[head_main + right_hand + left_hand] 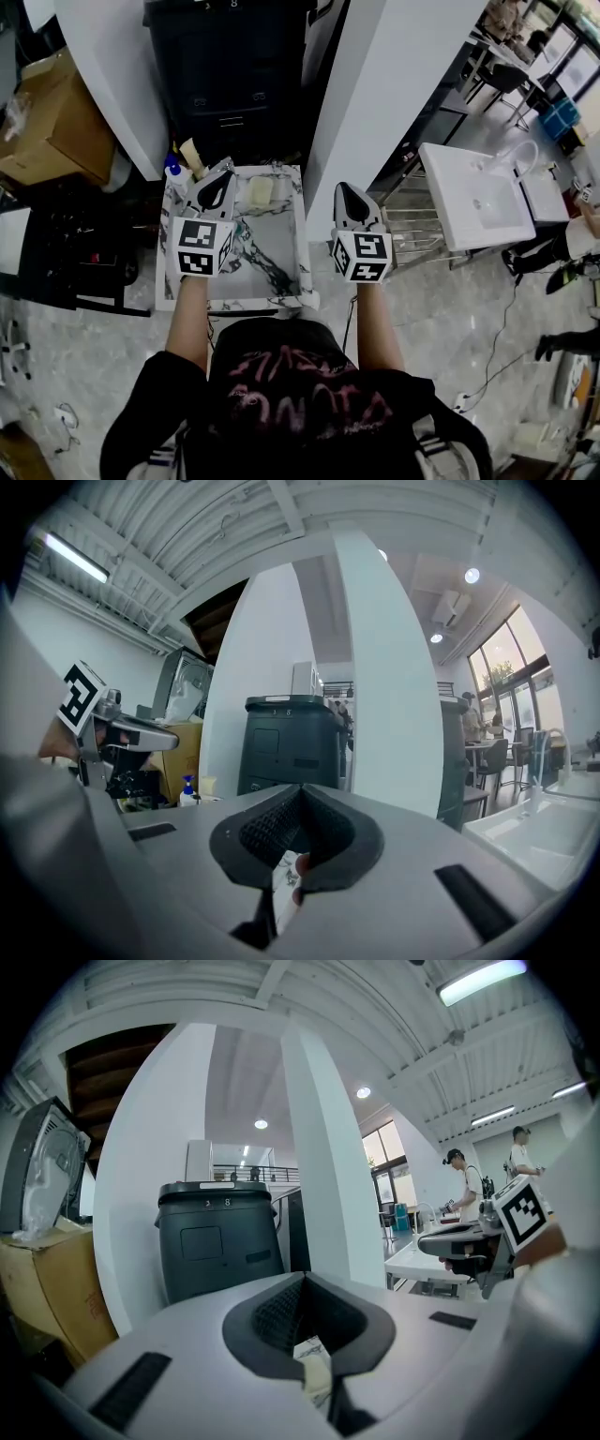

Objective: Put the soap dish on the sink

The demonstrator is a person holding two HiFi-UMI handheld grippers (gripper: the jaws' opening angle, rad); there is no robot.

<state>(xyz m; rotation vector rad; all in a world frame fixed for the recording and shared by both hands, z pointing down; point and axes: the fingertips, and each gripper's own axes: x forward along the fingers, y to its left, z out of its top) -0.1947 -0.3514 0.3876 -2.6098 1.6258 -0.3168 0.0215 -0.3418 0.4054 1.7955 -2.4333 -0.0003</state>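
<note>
A cream soap dish (260, 192) lies on the far rim of the marble-patterned sink (281, 281) in the head view. My left gripper (217, 180) hovers over the sink's far left part, just left of the dish, its jaws shut on nothing. In the left gripper view a cream patch (317, 1369) and a bit of marble show below the shut tips (302, 1281). My right gripper (350, 191) hangs to the right of the sink, over the floor, also shut and empty; its tips (302, 794) point towards a dark bin.
A blue-capped bottle (173, 171) stands at the sink's far left corner. Behind are a dark bin (239, 75), white pillars (394, 84) and a cardboard box (47, 131). A wire rack (412, 225) and white basins (473, 197) stand to the right.
</note>
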